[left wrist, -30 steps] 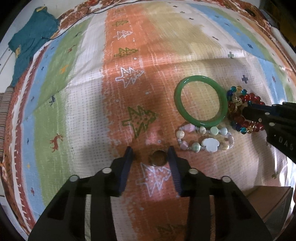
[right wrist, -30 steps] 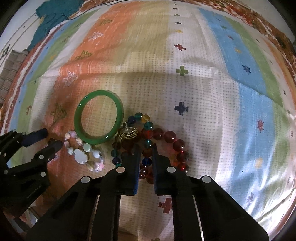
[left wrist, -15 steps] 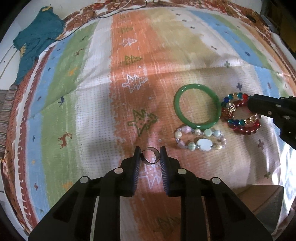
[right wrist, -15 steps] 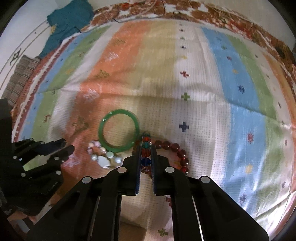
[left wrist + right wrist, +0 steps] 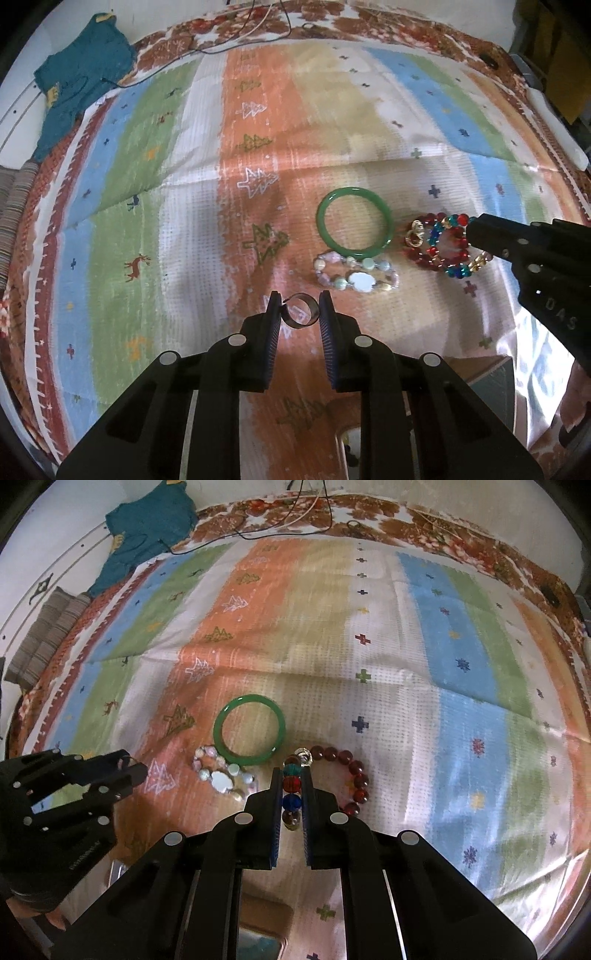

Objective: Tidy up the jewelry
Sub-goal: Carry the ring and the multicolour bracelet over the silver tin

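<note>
I see the striped bedspread (image 5: 258,122) filling both views, its orange, green, blue and cream bands printed with small trees and crosses. A teal garment (image 5: 81,85) lies at its far left corner.

On the spread, right of centre, the green bangle (image 5: 354,222) lies flat. Touching its near edge is the pastel bead bracelet (image 5: 356,277), pale stones with one white cloud-shaped piece.

My right gripper (image 5: 293,786) is clamped on the multicoloured bead bracelet (image 5: 292,783); red, teal and blue glass beads stack between the pads. The dark red bead bracelet (image 5: 354,775) curves away to its right, and I cannot tell whether it is strung to the held one or only tangled with it, nor whether it is clear of the cloth.

My left gripper (image 5: 299,314) pinches a small dark metal ring (image 5: 300,309), an open band standing on edge between the pads, above the orange stripe and left of the pastel bracelet.

My worries: the ring is thin and smooth, held at two small spots, so a jolt could twist it out onto the busy pattern where I would struggle to find it. The round beads may roll in the right grip. The red strand could snag and drag, possibly catching the bangle.
</note>
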`<state>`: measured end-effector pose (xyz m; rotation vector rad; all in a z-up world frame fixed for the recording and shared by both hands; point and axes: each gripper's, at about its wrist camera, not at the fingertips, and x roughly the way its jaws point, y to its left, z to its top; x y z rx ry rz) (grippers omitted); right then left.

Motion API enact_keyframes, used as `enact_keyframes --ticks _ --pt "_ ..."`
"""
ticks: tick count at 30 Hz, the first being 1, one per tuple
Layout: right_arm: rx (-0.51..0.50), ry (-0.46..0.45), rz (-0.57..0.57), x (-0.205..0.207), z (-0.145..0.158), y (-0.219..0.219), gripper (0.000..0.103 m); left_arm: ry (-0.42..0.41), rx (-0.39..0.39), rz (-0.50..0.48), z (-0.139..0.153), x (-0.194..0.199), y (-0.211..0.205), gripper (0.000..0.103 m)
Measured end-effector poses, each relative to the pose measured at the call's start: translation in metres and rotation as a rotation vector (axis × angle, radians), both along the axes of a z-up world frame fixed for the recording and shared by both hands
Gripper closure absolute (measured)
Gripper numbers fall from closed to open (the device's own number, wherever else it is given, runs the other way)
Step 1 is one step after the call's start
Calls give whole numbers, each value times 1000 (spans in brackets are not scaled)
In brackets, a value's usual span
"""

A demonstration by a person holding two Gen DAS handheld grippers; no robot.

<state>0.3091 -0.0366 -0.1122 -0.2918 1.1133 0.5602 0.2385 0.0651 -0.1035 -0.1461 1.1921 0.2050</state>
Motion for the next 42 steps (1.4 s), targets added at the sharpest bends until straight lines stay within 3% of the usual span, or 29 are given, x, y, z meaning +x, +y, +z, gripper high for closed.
enact_keyframes --ticks 17,42 --pt "22 -49 4 -31 24 -18 92 -88 2 -23 36 -30 -19 83" --pt "52 -125 45 -86 50 -32 92 -165 -23 -57 61 -75 -47 83"
